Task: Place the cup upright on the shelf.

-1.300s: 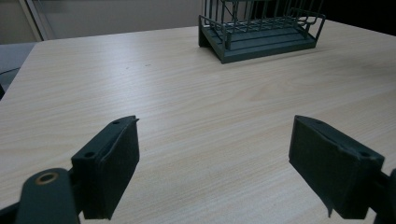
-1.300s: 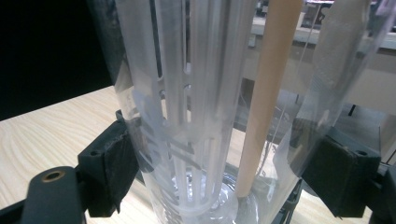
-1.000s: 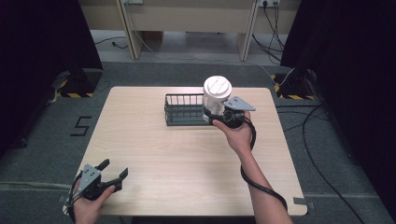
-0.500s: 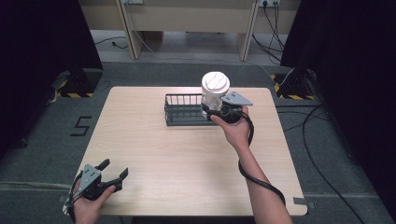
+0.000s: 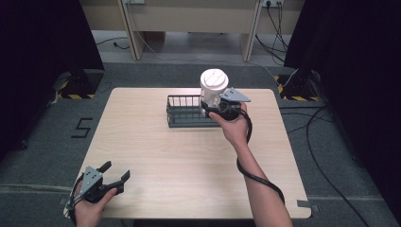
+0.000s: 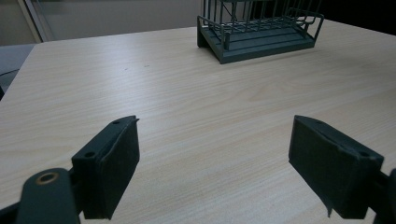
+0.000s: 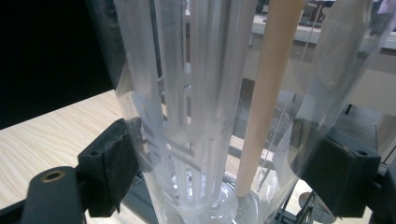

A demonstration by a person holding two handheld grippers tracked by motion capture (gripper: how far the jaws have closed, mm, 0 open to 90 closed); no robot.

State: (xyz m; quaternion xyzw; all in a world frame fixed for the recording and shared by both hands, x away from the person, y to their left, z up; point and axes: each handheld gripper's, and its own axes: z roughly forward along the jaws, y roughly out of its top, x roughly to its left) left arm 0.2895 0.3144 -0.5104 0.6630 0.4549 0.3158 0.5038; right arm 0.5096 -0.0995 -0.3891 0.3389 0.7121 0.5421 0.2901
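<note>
A clear plastic container point(image 5: 213, 94) with a white lid is held upright over the right end of a dark wire rack point(image 5: 184, 112). My right gripper point(image 5: 211, 108) is shut on its lower part. In the right gripper view the two pads point(image 7: 116, 163) press on the container's clear wall point(image 7: 205, 116). A white slotted insert and a tan stick show inside it. My left gripper point(image 5: 116, 171) rests at the table's front left corner. Its jaws stand open with nothing between them, as the left gripper view shows point(image 6: 215, 172), and the rack point(image 6: 261, 32) lies far ahead.
The light wooden table point(image 5: 189, 161) has bare room between the rack and the front edge. Cables and yellow-black floor blocks lie on the grey floor around it. A cable trails from the right gripper along the forearm.
The right gripper has lifted the container a little and carried it slightly left, over the rack. The left gripper has stayed where it was.
</note>
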